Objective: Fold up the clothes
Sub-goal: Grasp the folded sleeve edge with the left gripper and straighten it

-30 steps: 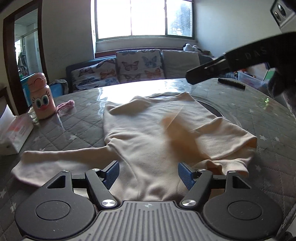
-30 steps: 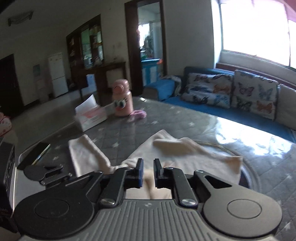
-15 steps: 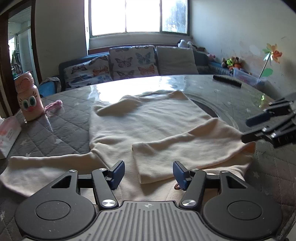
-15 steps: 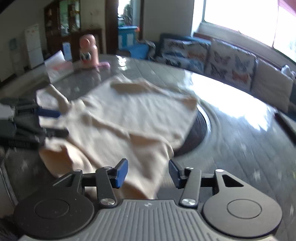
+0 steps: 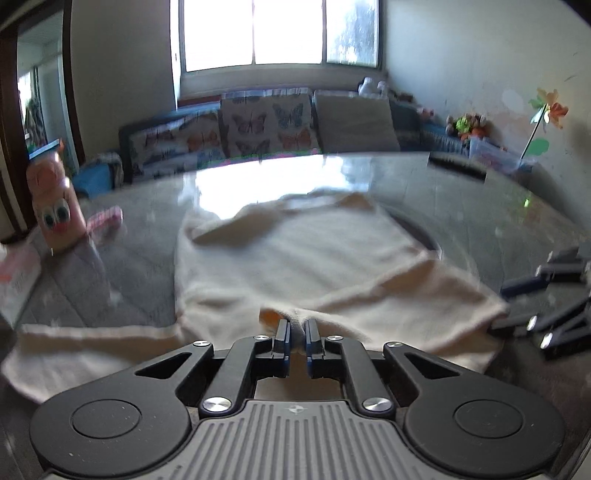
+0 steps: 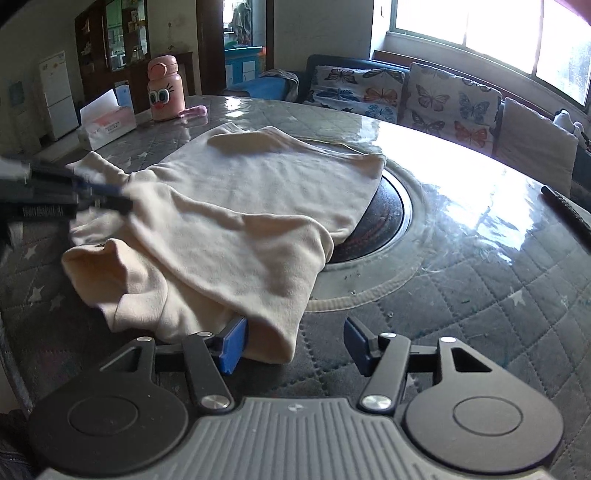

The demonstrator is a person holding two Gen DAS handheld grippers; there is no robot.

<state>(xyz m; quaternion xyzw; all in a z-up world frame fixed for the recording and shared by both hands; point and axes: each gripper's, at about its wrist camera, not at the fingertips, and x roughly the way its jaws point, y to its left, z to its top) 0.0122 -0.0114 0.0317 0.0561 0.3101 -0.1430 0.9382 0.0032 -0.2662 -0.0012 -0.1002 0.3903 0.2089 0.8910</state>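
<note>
Left wrist view shows the left hand-held gripper [image 5: 296, 334] clamped on the cream shirt's [image 5: 295, 258] near fold, while the right hand-held gripper [image 6: 293, 345], jaws opening, straddles its corner.

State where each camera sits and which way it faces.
Left wrist: rides the left gripper, shut on the cream shirt, facing the window; the right gripper shows at its right edge.
Right wrist: rides the right gripper, jaws opening over the shirt's edge, facing the doorway; the left gripper shows at its left edge.
Shared: shirt, table, pink bottle, sofa.
</note>
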